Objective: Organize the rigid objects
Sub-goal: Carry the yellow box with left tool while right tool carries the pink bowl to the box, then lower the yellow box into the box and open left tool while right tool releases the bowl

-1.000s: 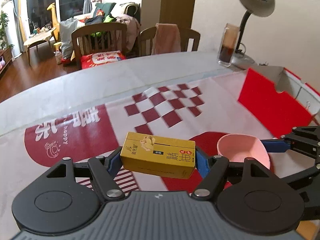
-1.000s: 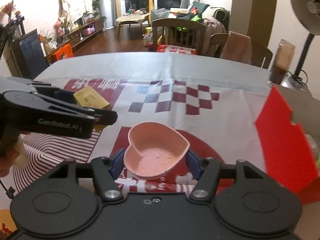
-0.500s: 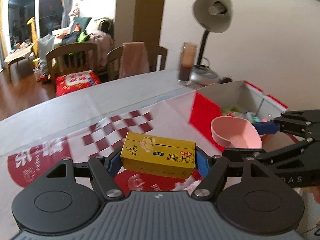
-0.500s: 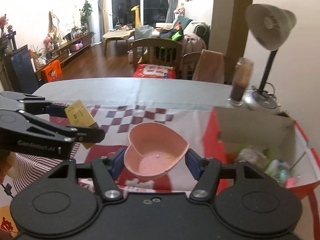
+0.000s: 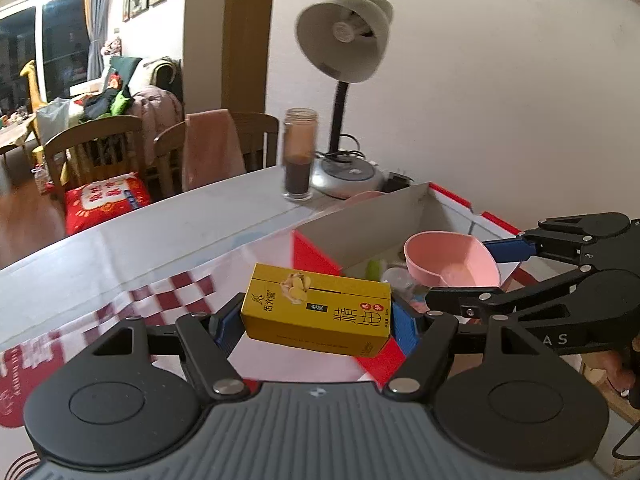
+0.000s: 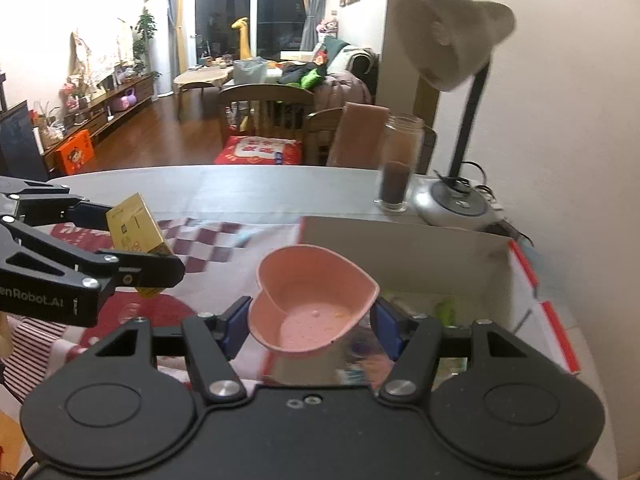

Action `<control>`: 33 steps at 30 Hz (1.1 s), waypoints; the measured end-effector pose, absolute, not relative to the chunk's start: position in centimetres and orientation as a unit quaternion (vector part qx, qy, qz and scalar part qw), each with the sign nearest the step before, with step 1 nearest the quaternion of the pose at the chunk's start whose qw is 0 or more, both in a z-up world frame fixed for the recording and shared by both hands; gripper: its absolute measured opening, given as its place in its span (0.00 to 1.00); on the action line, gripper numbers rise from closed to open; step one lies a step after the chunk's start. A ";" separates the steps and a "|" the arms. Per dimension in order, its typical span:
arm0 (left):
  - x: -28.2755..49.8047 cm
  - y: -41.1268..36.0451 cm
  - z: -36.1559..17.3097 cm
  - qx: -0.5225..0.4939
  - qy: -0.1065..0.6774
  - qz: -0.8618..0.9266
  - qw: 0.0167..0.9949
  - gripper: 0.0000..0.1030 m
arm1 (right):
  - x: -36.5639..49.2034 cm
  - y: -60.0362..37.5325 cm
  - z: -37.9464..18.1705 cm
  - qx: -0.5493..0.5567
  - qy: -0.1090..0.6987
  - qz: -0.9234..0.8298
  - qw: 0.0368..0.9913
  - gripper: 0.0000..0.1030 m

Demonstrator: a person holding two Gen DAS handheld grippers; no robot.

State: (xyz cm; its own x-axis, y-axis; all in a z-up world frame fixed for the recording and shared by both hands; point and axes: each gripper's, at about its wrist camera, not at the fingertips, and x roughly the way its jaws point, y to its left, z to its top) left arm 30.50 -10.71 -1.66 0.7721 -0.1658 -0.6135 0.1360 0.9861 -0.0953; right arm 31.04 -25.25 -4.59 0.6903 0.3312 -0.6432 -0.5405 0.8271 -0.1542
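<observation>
Main worry here: both loads are up in the air near the box [image 6: 420,240], and the two grippers sit close side by side, so they could bump and knock something loose before it's over the opening. The pink heart-shaped bowl [image 6: 314,298] is only pinched by its sides, so a tilt could let it slip. The box already has stuff in the bottom (too blurry to say what), so a drop might land badly.

The left gripper [image 5: 316,320] is partly spread, clamped on the ends of the yellow carton [image 5: 316,310], which is held off the tablecloth [image 5: 140,280] just left of the box's red near corner. The right gripper [image 6: 312,320] is also partway spread, gripping the bowl above the box's near edge.
</observation>
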 end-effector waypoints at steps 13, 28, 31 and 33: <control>37.6 -18.0 -2.7 0.015 0.344 -0.101 0.933 0.71 | 35.9 -32.0 -5.6 -0.156 0.332 0.207 0.907 0.61; 46.8 -23.2 -7.1 0.021 0.408 -0.104 0.907 0.71 | 40.1 -36.2 -8.4 -0.167 0.373 0.178 0.895 0.61; 48.5 -23.8 -8.2 0.024 0.425 -0.098 0.899 0.71 | 40.8 -36.1 -9.0 -0.173 0.382 0.184 0.889 0.61; 49.3 -23.9 -8.9 0.029 0.435 -0.094 0.895 0.71 | 41.0 -35.9 -9.6 -0.178 0.385 0.186 0.886 0.61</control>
State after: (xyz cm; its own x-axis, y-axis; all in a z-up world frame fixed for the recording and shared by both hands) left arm 49.26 -23.94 -8.88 0.6039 -0.1427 -0.7842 0.1933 0.9807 -0.0296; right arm 41.04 -35.95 -9.55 0.6341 0.1918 -0.7491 -0.4658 0.8680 -0.1720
